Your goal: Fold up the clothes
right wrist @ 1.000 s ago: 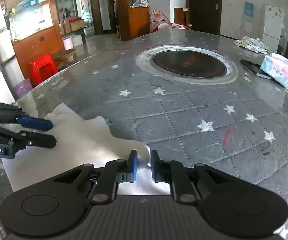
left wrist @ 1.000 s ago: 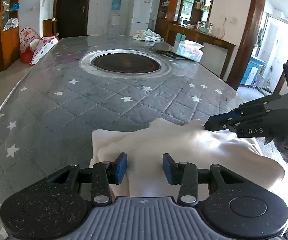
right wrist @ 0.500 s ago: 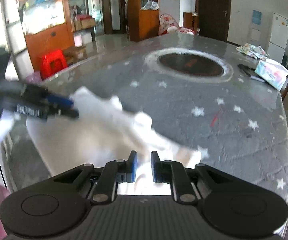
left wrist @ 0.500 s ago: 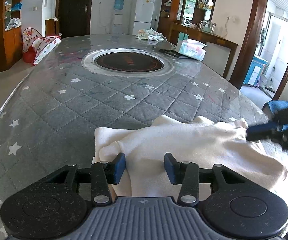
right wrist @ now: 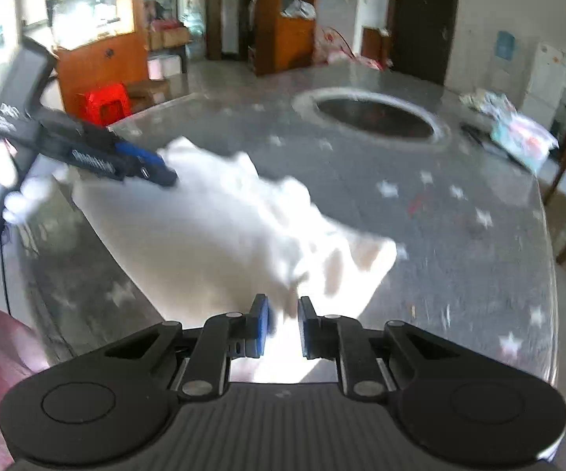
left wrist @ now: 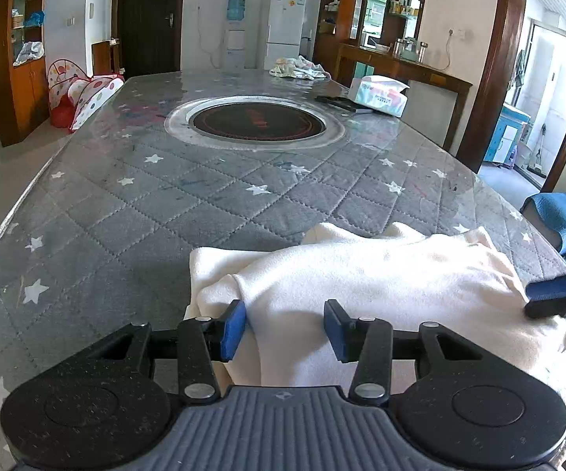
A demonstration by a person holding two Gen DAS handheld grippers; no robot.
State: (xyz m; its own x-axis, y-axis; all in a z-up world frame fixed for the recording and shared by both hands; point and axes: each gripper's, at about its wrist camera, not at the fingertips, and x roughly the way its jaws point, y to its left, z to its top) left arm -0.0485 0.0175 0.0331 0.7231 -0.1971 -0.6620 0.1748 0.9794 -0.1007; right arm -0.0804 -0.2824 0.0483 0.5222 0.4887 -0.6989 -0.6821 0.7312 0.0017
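Left wrist view: we see the cream garment (left wrist: 361,274) bunched on the table (left wrist: 145,204), no containers nearby. Our left gripper (left wrist: 284,327) tilts downward, jaws apart astride a fold. Our right gripper (right wrist: 283,325) has just been opening, cloth between its narrow jaws; whether it pinches we cannot tell.

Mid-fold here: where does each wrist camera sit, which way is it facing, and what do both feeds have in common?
Left wrist: on the left gripper, looking down the table over the white garment; own jaws apart, right gripper at the right edge.
Right wrist: on the right gripper, blurred, facing across the garment; left gripper and a gloved hand at left.
Shared: garment, round inset, tissue pack.
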